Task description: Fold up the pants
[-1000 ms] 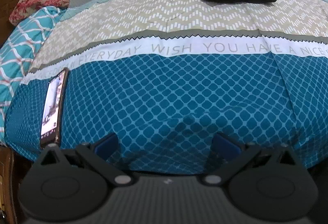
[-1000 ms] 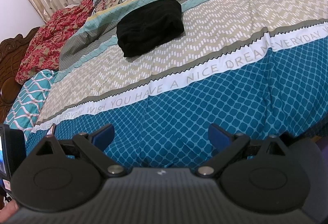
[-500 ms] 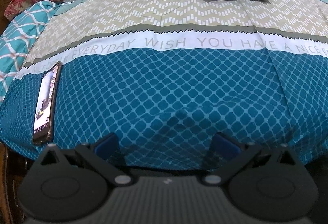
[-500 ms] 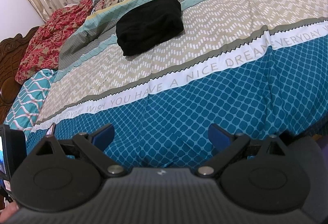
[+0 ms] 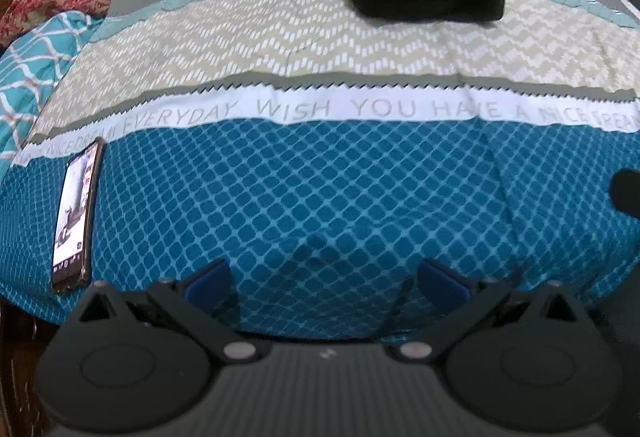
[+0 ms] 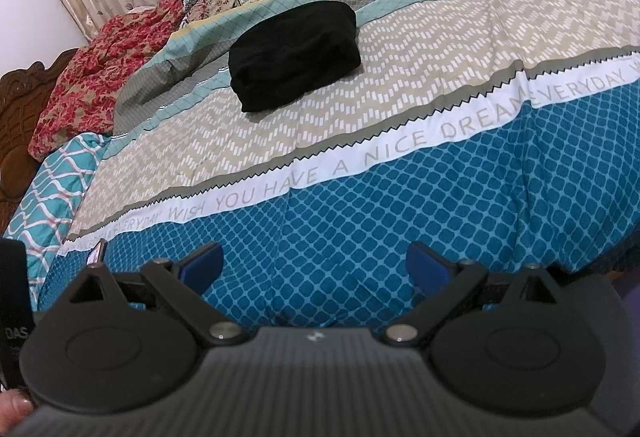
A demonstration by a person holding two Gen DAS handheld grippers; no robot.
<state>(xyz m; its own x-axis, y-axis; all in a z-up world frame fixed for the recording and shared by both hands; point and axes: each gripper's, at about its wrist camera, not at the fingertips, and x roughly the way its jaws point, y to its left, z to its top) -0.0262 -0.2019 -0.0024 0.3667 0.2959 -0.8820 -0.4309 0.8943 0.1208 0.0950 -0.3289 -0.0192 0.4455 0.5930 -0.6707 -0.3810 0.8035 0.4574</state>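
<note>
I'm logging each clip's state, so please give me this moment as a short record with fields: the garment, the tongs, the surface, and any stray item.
garment: black pants, a compact bundle on the beige zigzag band, far from both tongs
left tongs: open, empty, over the blue diamond band
right tongs: open, empty, over the same blue band
surface: bedspread with a white band of lettering
stray item: phone, screen lit, near the bed's left edge
fold status: pants look already folded; neither tongs touches them
</note>
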